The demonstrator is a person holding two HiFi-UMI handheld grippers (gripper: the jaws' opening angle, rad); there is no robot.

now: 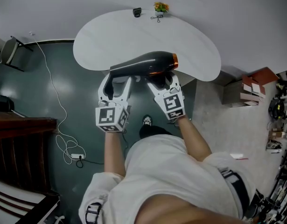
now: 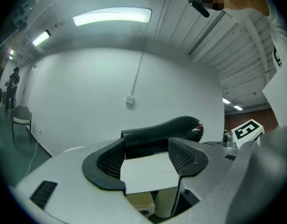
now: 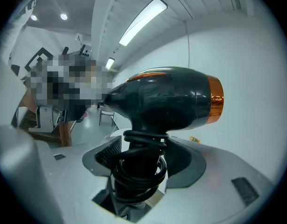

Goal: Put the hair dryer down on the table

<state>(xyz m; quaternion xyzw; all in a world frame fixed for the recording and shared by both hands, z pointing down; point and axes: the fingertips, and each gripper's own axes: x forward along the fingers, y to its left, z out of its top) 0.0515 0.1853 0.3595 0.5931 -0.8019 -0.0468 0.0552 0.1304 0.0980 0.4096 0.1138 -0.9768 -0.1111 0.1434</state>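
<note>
A black hair dryer point(image 1: 145, 63) with an orange front ring hangs level over the near edge of the white table point(image 1: 190, 45). My right gripper point(image 1: 158, 80) is shut on its handle, which has the black cord coiled round it point(image 3: 141, 160); the body point(image 3: 171, 99) sits above the jaws. My left gripper point(image 1: 116, 84) is open just below the tapered rear end. In the left gripper view that black end point(image 2: 166, 129) lies crosswise just past the fingertips point(image 2: 147, 155), and I cannot tell whether it touches them.
A small flower pot point(image 1: 160, 7) and a small dark object point(image 1: 137, 12) stand at the table's far edge. A chair point(image 1: 10, 50) is at the left, and a white cable point(image 1: 68, 148) trails over the dark floor. Boxes point(image 1: 255, 85) lie at the right.
</note>
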